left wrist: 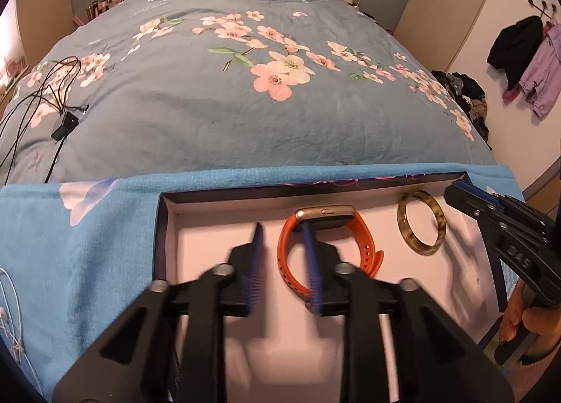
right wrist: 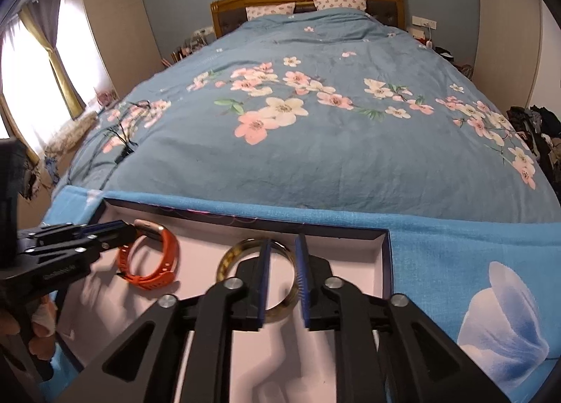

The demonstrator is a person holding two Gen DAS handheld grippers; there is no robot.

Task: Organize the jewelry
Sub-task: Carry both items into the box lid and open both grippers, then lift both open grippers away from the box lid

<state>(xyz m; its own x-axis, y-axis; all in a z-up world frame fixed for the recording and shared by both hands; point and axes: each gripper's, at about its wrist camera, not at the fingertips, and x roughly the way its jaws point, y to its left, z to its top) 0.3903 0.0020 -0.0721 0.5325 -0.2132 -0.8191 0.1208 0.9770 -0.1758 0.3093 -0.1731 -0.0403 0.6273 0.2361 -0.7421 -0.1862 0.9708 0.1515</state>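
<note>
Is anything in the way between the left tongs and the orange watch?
No. The left tongs are open right at the orange watch in the box, with nothing between. The bangle lies off to the side.

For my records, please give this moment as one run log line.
left gripper: open over watch | right gripper: open over bangle | both inside box

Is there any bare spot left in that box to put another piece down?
Yes. The box floor is bare left of the orange watch, by the left wall, and right of the bangle. Crowded: the middle, where both grippers work.
</note>
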